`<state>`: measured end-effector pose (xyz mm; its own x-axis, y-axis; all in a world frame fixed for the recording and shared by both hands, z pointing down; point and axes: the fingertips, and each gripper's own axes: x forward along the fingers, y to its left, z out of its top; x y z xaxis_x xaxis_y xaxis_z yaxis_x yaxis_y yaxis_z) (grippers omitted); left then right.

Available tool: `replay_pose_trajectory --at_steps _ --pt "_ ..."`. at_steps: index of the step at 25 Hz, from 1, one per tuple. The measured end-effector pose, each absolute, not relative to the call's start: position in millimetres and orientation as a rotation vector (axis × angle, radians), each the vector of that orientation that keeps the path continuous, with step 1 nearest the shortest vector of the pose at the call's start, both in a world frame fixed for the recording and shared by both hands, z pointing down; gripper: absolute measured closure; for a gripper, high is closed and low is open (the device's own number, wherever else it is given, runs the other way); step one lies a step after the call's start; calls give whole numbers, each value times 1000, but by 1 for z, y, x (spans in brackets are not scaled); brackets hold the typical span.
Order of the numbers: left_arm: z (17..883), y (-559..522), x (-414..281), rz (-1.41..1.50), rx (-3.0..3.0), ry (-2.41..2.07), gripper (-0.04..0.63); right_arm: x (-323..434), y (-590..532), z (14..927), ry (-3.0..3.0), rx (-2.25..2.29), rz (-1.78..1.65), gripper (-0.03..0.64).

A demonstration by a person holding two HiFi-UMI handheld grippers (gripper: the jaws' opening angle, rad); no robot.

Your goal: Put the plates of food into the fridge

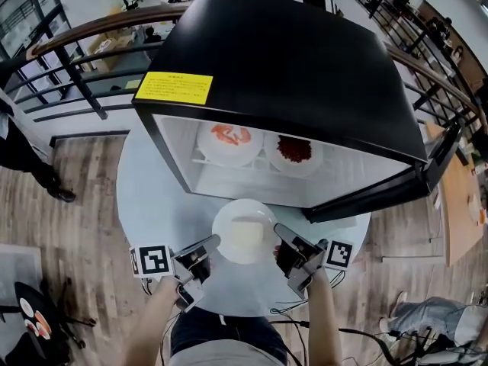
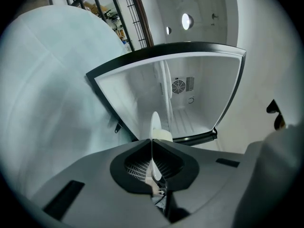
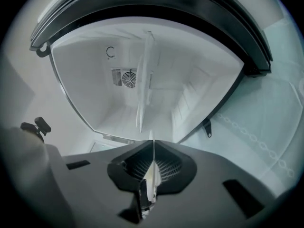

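**Item 1.** Plate (image 1: 227,218), white, holding a pale block of food (image 1: 245,235). Lower centre of the head view, just in front of the open fridge, over the table, outside the compartment.

**Item 2.** Left gripper (image 1: 216,240). Jaws nearly together, pinching the plate's left rim.

**Item 3.** Right gripper (image 1: 278,231). Jaws nearly together, pinching the plate's right rim; its own view shows the thin white edge between the pads.

**Item 4.** Fridge (image 1: 290,59), black, white inside, yellow label (image 1: 174,87) on top, centre of frame. Door (image 1: 396,187) swung open to the right.

**Item 5.** Two plates on the fridge shelf, side by side: orange food (image 1: 229,137) at left, dark red food (image 1: 294,151) at right.

**Item 6.** Round white table (image 1: 152,197), bearing the fridge.
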<state>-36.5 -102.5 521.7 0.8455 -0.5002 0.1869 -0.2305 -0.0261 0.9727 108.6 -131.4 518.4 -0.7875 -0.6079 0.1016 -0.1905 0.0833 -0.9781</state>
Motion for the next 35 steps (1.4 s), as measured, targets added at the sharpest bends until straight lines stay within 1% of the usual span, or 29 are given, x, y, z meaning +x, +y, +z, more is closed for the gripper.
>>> replay_pose_trajectory --at_steps 5,8,18,31,35 --pt "564 -118 -36 -205 1593 -713 580 114 -151 561 2082 -1011 -1663 594" --pt "576 -133 -32 -225 1578 -762 580 123 -168 573 2009 -1094 -1614 594" --pt "603 -181 -26 -311 1543 -842 580 131 -217 601 1812 -1216 -1599 594" --pt "624 -192 -26 -343 1464 -869 580 132 -236 621 1869 -1371 -1576 594" --pt "623 -193 -24 -353 1468 -867 580 137 -236 621 1916 -1528 -1521 594"
